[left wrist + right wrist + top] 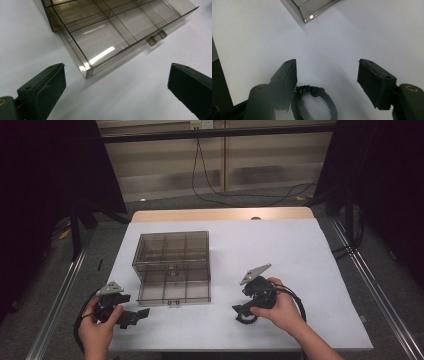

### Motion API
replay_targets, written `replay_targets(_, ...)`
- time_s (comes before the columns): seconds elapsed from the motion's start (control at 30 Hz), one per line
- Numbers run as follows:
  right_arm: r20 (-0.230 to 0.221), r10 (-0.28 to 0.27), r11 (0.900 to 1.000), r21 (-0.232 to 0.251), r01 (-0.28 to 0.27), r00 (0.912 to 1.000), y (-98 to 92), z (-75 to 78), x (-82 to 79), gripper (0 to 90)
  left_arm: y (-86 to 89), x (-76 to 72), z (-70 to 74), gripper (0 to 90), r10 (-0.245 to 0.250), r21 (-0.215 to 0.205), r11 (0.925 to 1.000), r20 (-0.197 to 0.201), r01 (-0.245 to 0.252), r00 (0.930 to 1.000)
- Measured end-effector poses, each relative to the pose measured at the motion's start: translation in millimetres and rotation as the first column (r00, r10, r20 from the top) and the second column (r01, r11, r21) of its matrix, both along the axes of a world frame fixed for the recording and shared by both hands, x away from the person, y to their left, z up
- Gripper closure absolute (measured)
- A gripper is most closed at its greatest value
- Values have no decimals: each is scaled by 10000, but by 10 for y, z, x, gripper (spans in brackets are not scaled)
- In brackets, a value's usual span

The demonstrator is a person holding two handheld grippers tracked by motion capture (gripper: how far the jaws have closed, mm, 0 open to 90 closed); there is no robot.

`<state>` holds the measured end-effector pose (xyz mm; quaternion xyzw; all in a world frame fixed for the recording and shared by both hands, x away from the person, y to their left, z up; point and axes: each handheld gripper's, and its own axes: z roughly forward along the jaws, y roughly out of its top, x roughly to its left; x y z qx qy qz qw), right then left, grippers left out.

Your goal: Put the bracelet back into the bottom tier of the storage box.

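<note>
Currently: black braided ring (317,102) lies on white tabletop (300,250), between spread, non-gripping right tongs (327,80). Left tongs (115,85) wide open, empty, facing pulled-out drawer (112,37) of smoky organiser box (172,251).

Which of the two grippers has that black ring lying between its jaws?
The right gripper: a black ring lies between its open jaws. The left gripper faces the drawer.

One smoked plastic drawer box (172,251), one pulled-out drawer (174,291), one black bracelet (314,102), two claws: left claw (141,312), right claw (239,309).
</note>
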<state>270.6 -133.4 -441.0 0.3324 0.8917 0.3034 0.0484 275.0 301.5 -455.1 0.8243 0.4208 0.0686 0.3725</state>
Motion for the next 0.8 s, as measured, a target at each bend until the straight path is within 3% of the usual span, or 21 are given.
replay_targets(0.33, -136, 147, 9996, -219, -150, 9998, -33, -41, -28, 423, 10, 4, 7, 19, -52, 45, 10000, -23, 53, 10000)
replay_targets(0.8, -320, 393, 9980, -479, -408, 9987, -62, -76, -59, 488, 4, 2, -4, 19, 53, 2, 10000, -117, -53, 9999)
